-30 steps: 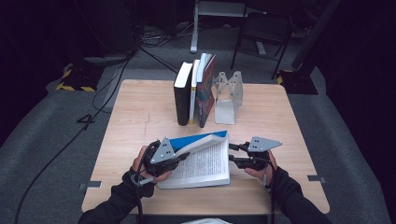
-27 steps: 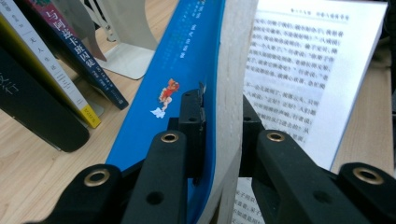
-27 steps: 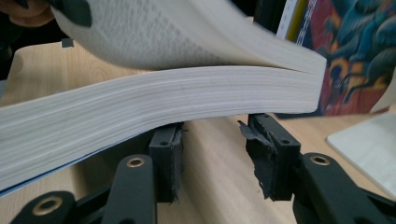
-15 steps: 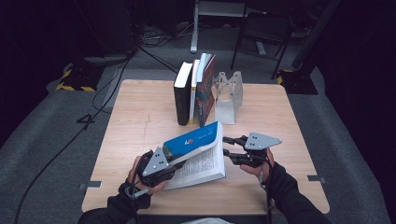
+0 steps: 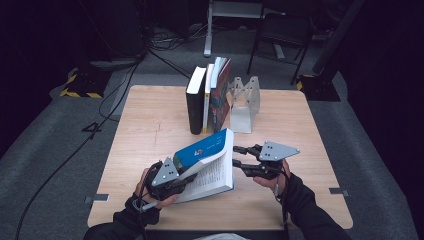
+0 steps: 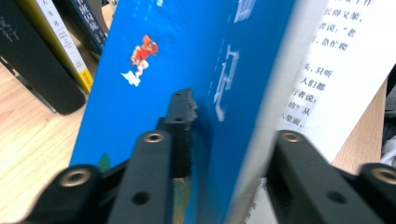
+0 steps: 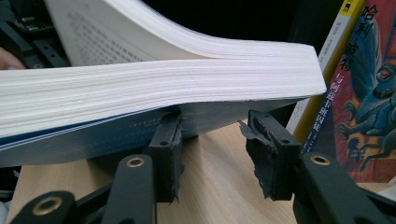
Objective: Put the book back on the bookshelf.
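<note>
Open paperback [image 5: 207,165] sits on the near half of the bench [image 5: 150,130], blue cover lifted partway over the printed pages. Left tongs [image 5: 172,180] are clamped on the front cover and some leaves, one jaw on the blue face, the other on the text side. Right tongs [image 5: 240,159] are spread, gripping nothing, jaw tips at the book's right edge beside the page block. Upright books [image 5: 207,95] and a metal bookend [image 5: 245,102] stand behind.

Glossy blue paper cover [image 6: 154,93] (matt white pages [image 7: 154,88]), pale wood table [image 5: 150,120]
</note>
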A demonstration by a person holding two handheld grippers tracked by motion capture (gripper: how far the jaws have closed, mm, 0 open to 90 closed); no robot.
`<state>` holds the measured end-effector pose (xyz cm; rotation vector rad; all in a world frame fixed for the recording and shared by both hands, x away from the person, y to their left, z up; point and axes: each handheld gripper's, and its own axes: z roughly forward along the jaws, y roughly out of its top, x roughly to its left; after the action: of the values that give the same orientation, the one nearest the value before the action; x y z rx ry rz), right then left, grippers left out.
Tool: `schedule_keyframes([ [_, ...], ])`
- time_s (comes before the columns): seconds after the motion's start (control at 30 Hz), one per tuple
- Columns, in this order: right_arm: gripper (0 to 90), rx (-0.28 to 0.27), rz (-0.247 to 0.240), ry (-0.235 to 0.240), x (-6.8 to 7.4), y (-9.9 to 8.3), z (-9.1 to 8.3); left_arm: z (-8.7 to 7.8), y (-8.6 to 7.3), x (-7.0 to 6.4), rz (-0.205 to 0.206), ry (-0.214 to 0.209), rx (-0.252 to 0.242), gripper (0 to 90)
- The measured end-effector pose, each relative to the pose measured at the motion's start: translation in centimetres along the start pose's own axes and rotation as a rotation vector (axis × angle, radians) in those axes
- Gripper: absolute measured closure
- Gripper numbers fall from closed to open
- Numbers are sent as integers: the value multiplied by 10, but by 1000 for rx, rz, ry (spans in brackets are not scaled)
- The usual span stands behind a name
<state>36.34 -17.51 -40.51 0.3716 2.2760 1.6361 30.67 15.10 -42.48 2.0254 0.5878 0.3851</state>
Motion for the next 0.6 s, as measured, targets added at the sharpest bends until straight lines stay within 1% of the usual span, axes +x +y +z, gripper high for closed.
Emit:
schedule_keyframes([
  [0.07, 557, 10, 0, -9, -1, 0, -1, 2, 1, 4, -9, -27, -11, 750],
  [0.1, 558, 11, 3, -17, -1, 0, -2, 4, 1, 5, -8, -38, -18, 752],
  [0.17, 559, 19, -8, -29, -2, 0, -6, 9, 5, 5, 4, -61, -26, 754],
  [0.23, 560, 7, 3, -32, -4, 0, -13, 14, 9, 5, 12, -87, -39, 758],
  [0.3, 560, -1, -5, -47, -6, 2, -19, 20, 13, 5, 23, -109, -51, 761],
  [0.37, 564, -17, -2, -55, -8, 4, -25, 25, 17, 6, 29, -131, -65, 763],
  [0.43, 582, -39, -8, -56, -10, 7, -31, 32, 22, 5, 54, -148, -79, 768],
  [0.47, 586, -44, -19, -63, -11, 9, -35, 35, 24, 5, 56, -159, -85, 768],
  [0.53, 586, -52, -28, -61, -12, 13, -40, 40, 27, 5, 54, -173, -100, 770],
  [0.6, 585, -57, -43, -67, -12, 16, -45, 46, 30, 4, 70, -182, -106, 772],
])
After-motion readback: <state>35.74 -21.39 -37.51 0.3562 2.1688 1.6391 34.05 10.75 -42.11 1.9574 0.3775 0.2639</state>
